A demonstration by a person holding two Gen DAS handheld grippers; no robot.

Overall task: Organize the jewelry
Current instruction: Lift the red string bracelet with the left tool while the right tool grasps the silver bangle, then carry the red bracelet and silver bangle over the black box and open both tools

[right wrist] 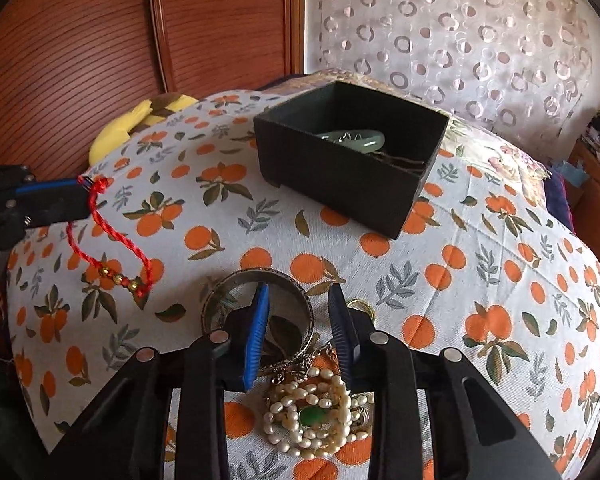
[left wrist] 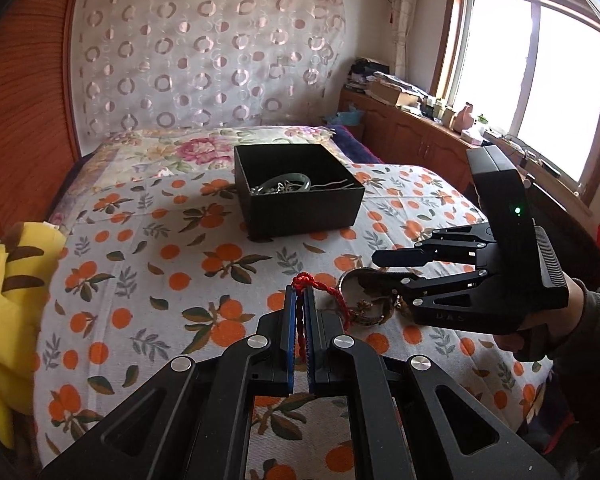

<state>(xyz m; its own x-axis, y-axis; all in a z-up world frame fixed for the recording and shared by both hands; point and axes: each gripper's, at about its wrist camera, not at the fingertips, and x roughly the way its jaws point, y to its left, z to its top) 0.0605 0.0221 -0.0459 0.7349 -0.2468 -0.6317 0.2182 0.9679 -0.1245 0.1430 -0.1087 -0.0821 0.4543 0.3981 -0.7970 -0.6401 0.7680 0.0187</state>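
Nearest the right gripper [right wrist: 298,330], a tangle of pearl strands [right wrist: 314,416] with a green stone lies on the orange-printed bedspread [right wrist: 480,280], on the near side of the black box [right wrist: 350,168]. The jaws of this gripper are spread and nothing is held; they straddle the rim of a silver bangle [right wrist: 256,308] that lies flat just in front of the pearls, a pose judged to be set up for pinching that rim next. To the left of the bangle, a red cord bracelet [right wrist: 112,248] with gold beads is clamped by its knotted end in the left gripper [left wrist: 300,322], whose jaws are closed on it; the loop is left hanging free, probably so it can be carried without snagging. Farther off, the black box stands open, so that pieces can be dropped in from above; a pale green bangle [right wrist: 356,138] and thin chains are already seen inside. Beyond the box, a yellow plush toy [right wrist: 148,120] is seen at the bed's edge.
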